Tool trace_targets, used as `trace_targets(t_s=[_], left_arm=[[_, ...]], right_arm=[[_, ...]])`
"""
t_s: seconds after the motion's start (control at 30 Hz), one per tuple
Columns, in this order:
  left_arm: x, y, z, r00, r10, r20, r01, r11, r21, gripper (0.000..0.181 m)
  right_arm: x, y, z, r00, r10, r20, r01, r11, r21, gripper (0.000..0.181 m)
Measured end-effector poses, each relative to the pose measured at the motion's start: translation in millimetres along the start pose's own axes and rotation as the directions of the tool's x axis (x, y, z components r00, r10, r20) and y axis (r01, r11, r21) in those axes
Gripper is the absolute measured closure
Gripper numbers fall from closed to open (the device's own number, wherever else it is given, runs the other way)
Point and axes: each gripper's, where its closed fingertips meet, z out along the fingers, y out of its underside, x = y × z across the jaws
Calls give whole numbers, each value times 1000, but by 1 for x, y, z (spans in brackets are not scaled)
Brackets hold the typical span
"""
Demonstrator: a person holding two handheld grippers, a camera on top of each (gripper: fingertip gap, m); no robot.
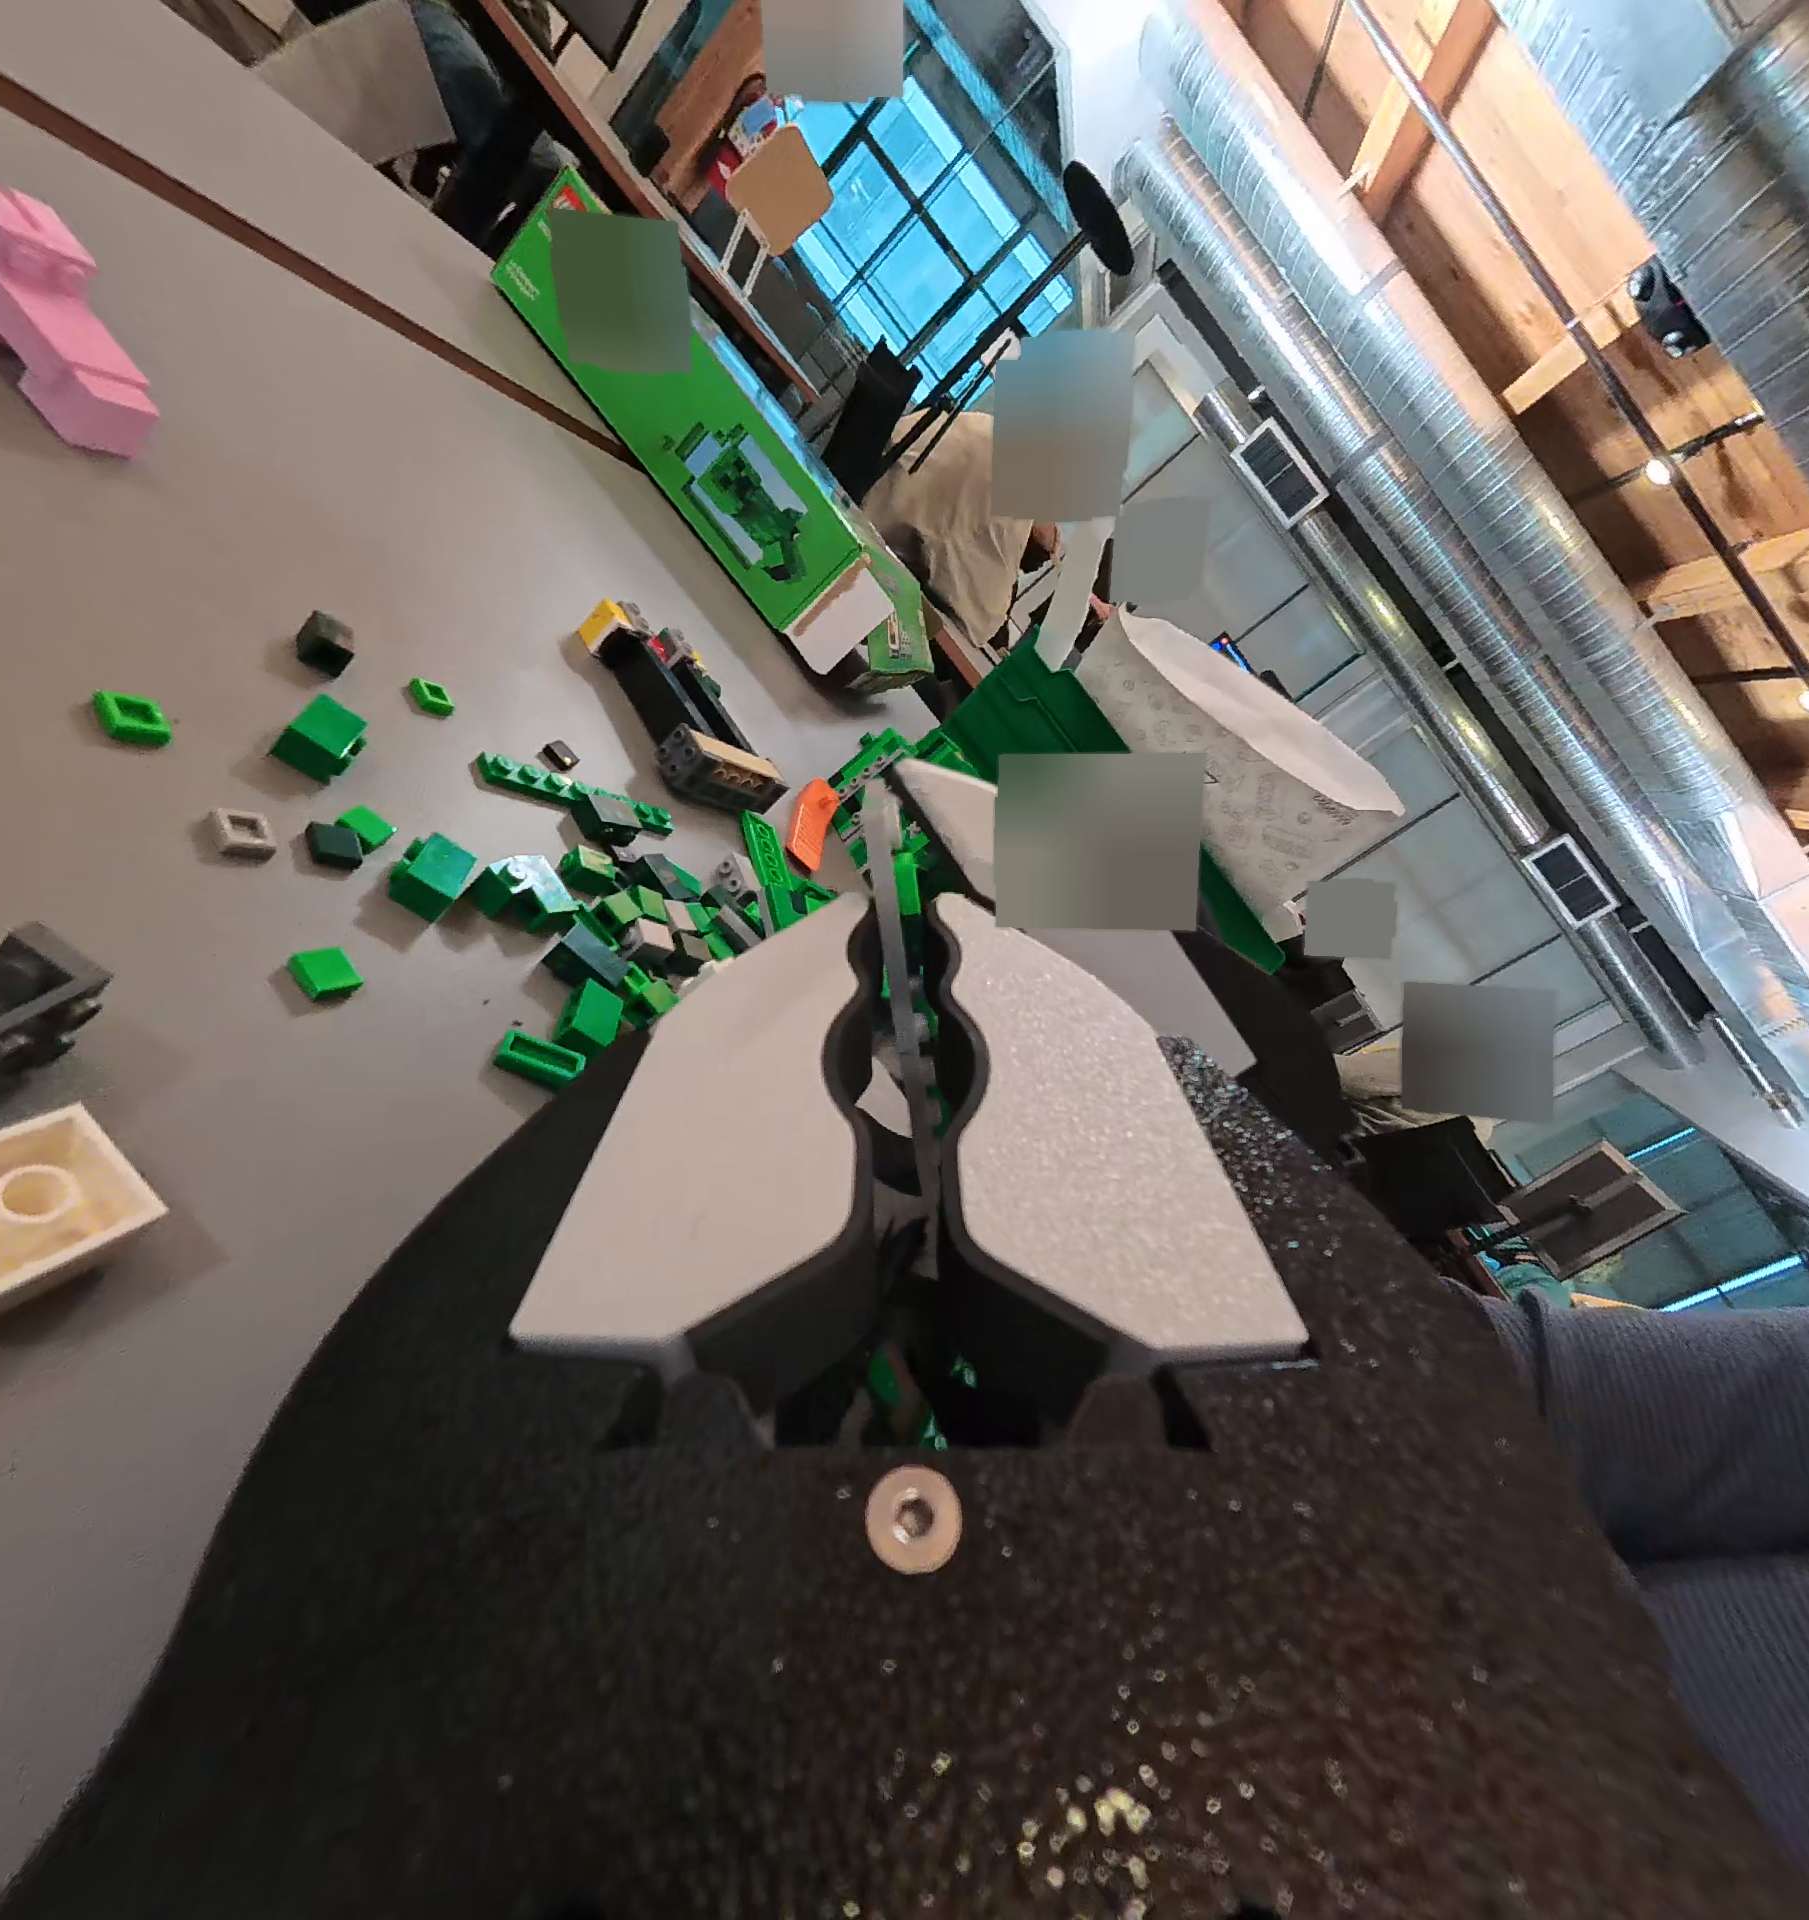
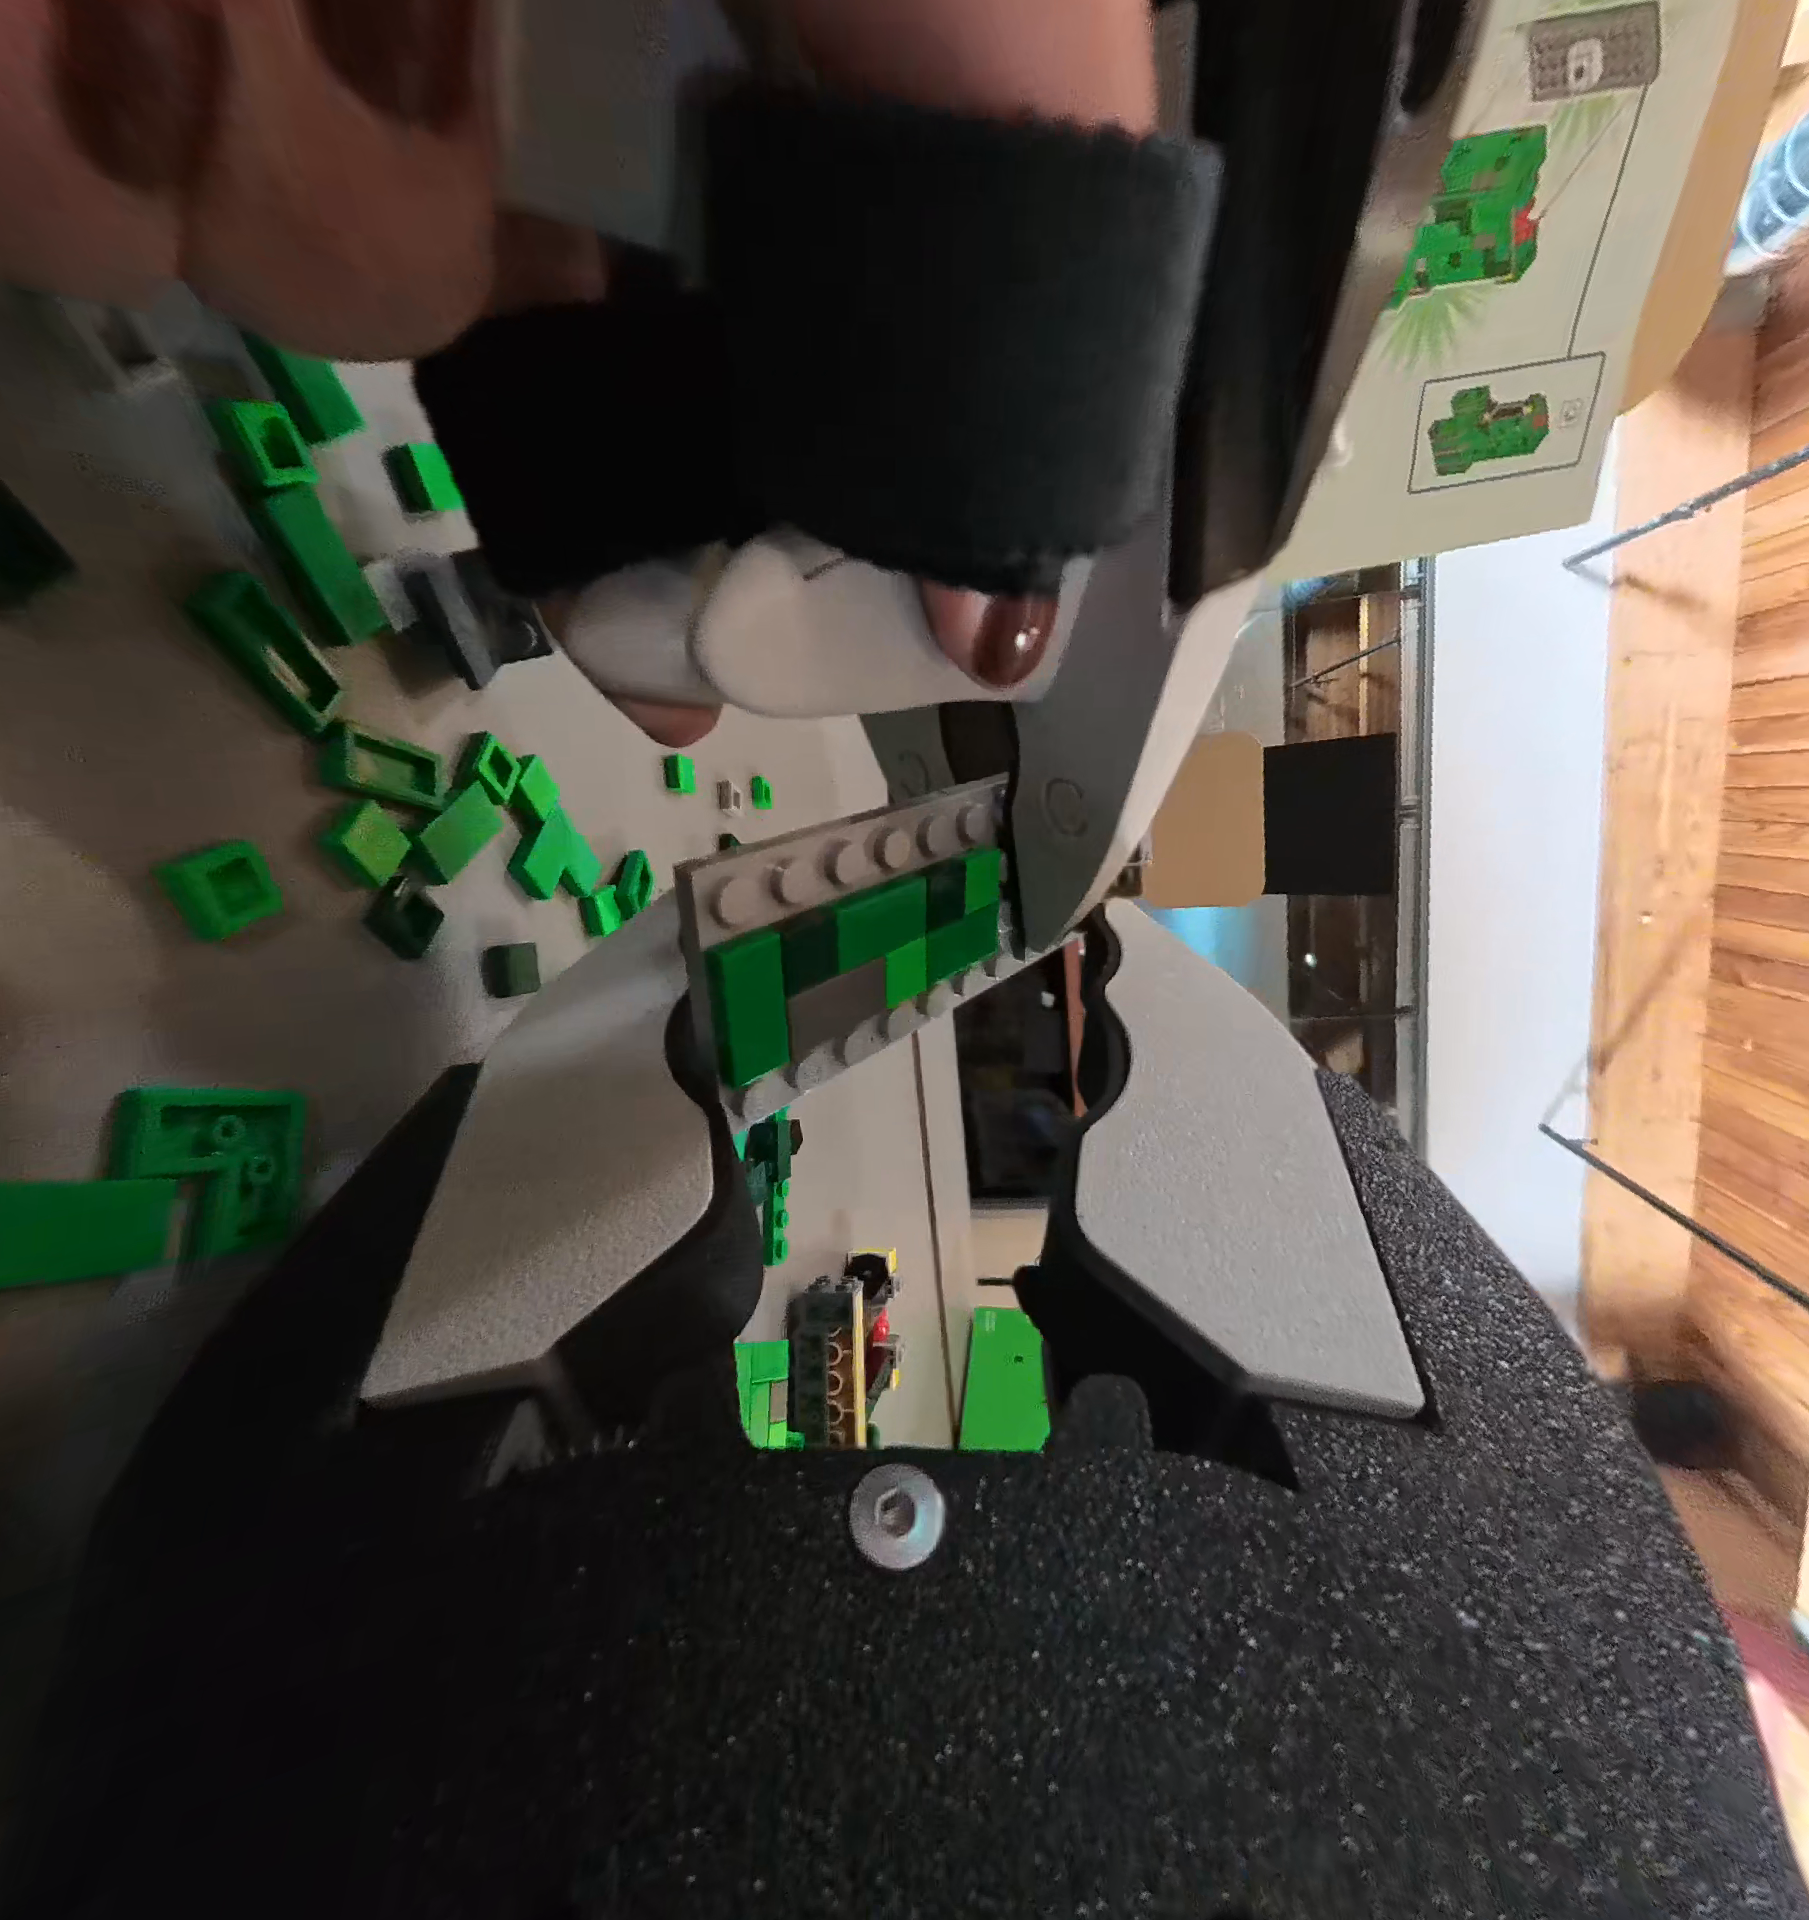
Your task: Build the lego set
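Note:
My left gripper (image 1: 900, 904) is shut on a thin grey plate (image 1: 895, 997), seen edge-on between its fingers, above the table. In the right wrist view the same plate (image 2: 765, 883) shows face-on, with green, dark green and grey tiles (image 2: 858, 956) on its middle rows. The left gripper (image 2: 1025, 852) holds it by its right end. My right gripper (image 2: 895, 935) is open and empty, with the plate lying across the gap between its fingers and close to the left finger (image 2: 588, 1091). One right finger (image 1: 947, 821) shows just beyond the left gripper's tips.
A pile of loose green pieces (image 1: 619, 914) lies on the grey table (image 1: 308, 520), with a black and yellow part-build (image 1: 671, 696), an orange separator (image 1: 812, 821), a white brick (image 1: 38, 1216), a pink figure (image 1: 38, 312) and the green box (image 1: 692, 416). The instruction booklet (image 2: 1482, 260) hangs at the upper right. The tips of both grippers are at nearly the same place. Between my right fingertips and the white brick (image 1: 38, 1216) there is roughly 9 cm.

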Motion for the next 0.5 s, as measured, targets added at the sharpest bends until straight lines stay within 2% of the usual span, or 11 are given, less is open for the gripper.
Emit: trace_targets(t_s=[0.2, 0.5], left_arm=[[8, -6, -2, 998, 28, -51, -27, 999, 35, 175], [15, -23, -16, 994, 43, -96, -32, 994, 106, 176]], right_arm=[[4, 6, -2, 996, 90, 14, -90, 996, 0, 124], [10, 33, 1, 926, 373, 56, -373, 928, -23, 128]])
